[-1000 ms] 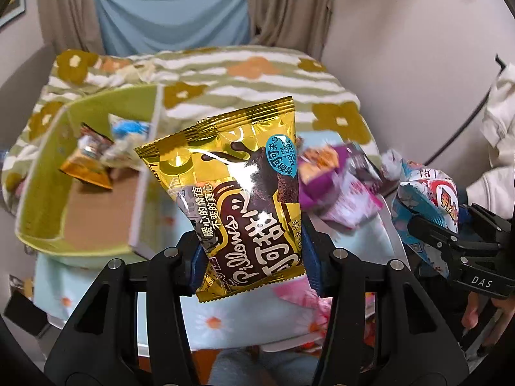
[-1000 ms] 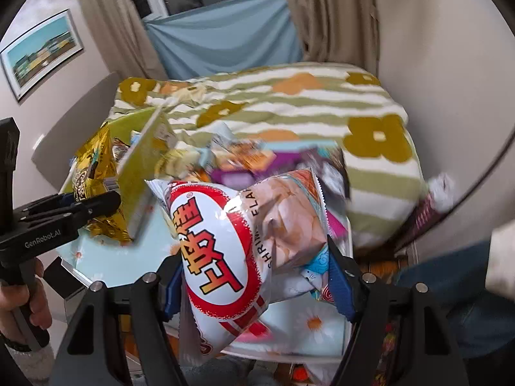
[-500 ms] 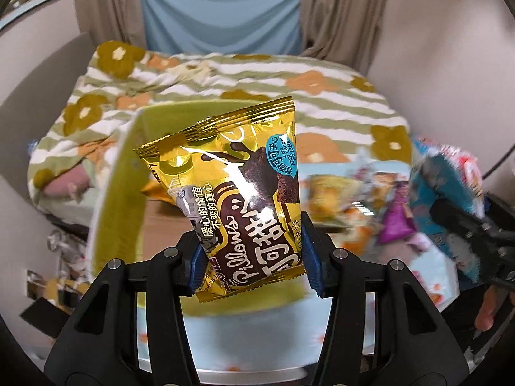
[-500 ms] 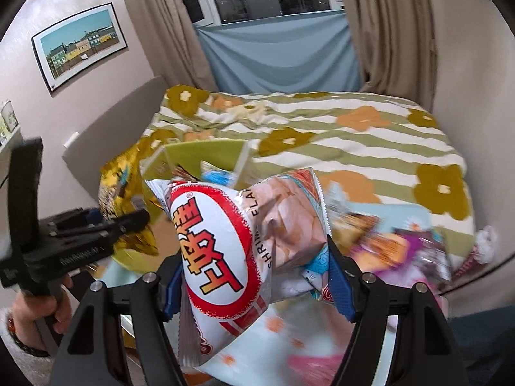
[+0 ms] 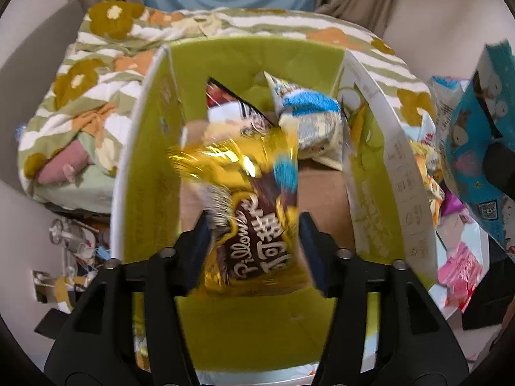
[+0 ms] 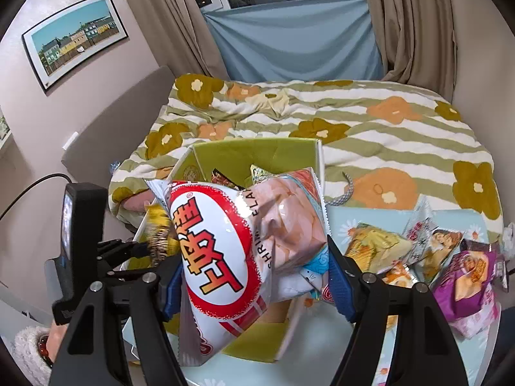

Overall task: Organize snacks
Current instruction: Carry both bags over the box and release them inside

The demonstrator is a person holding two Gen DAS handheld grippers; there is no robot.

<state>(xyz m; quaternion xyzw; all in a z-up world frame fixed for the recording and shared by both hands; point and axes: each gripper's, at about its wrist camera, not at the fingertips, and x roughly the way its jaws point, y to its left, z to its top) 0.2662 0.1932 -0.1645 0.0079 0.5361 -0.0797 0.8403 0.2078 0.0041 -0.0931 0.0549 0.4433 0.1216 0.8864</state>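
My left gripper [image 5: 254, 241] hangs over the open green box [image 5: 154, 167]. The gold chocolate snack bag [image 5: 251, 212] sits between its fingers, blurred and tilting into the box; the pads look slightly apart from it, so the grip is unclear. Two snack bags [image 5: 305, 119] lie inside at the far end. My right gripper [image 6: 251, 273] is shut on a white and red shrimp-flake bag [image 6: 238, 241], held above the box [image 6: 257, 154]. The left gripper [image 6: 128, 251] shows at the left in the right wrist view.
Several loose snack bags [image 6: 428, 257] lie on the light blue floral table to the right of the box. A bed with a striped flower quilt [image 6: 370, 122] is behind. Clutter lies on the floor [image 5: 70, 244] at the left.
Both grippers moved left over the green box. The gold bag has tipped and dropped lower between the left fingers, now blurred. The right gripper still holds the shrimp-flake bag.
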